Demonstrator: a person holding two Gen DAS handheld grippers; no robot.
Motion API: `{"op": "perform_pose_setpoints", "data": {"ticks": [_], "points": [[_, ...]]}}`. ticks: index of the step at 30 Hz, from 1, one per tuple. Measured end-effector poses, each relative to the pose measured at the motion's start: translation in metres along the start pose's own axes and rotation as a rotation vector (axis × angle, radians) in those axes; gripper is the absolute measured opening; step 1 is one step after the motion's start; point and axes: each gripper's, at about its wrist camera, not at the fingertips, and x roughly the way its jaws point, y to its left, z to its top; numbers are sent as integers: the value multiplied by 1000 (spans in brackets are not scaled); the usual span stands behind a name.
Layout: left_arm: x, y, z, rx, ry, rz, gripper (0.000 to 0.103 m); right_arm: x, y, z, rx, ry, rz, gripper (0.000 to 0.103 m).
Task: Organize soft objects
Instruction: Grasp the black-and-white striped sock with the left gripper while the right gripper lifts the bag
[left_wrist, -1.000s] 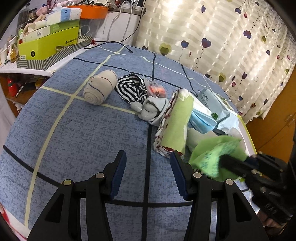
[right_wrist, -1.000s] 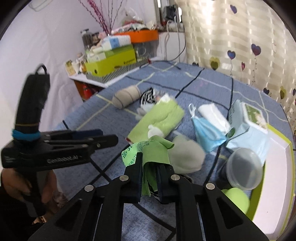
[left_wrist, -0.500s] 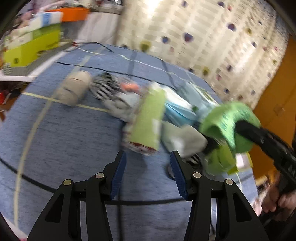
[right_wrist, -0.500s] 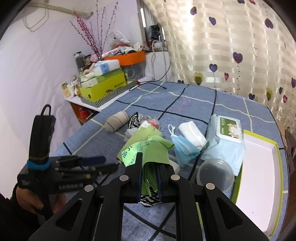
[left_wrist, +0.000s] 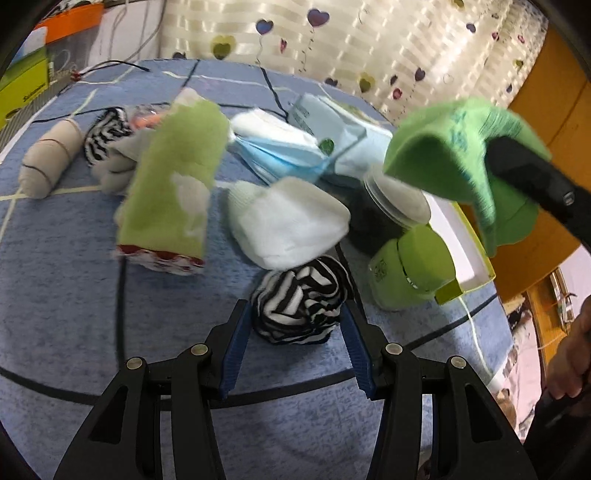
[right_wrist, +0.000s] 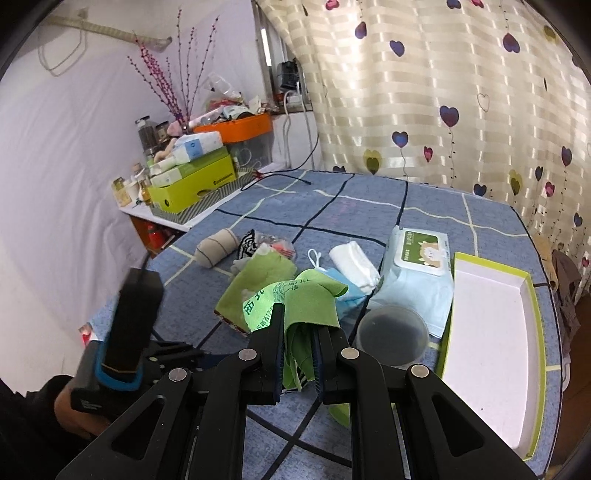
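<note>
Here the spread left gripper (left_wrist: 295, 332) is straddling a squashy black-and-white striped sock ball (left_wrist: 301, 301); right gripper (right_wrist: 298, 354) is pinching limp green cloth (right_wrist: 295, 299).

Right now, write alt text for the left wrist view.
The open left gripper straddles a black-and-white striped sock ball on a blue tablecloth. Beyond lie a white sock and green towel; the right gripper holds a green cloth aloft.

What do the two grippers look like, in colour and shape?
Both are black plastic with triangular cut-outs and silver screws. The left gripper has blue ribbed pads. In the right wrist view its upright black handle wears a blue band. The right gripper has the same black frame, with dark blue pads.
</note>
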Motion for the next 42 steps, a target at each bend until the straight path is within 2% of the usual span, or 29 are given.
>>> {"op": "perform_pose_setpoints", "data": {"ticks": [8,9,10,11,15,18,28,36,42], "points": [[14,-14,6,52,13,88,51,-7,-2,-2,7,-12,5,13],[15,-15,6,52,14,92,48,-9,-3,-2,9,-15,3,13],[15,-16,6,51,14,91,41,-10,-3,-2,10,-18,2,13],[15,-15,6,50,23,84,24,-12,-4,-3,11,-20,0,13],[10,-17,2,44,20,62,19,-18,-7,-5,20,-30,-6,13],[-2,-18,-1,37,3,39,18,-23,-7,-6,25,-39,-10,13],[-53,-27,-2,41,-130,7,18,-46,-8,-12,34,-81,-34,13],[-58,-41,11,55,-150,-15,18,-58,-29,-16,71,-97,-65,13],[-59,-63,29,106,-176,-37,18,-61,-57,-19,111,-102,-109,13]]}}
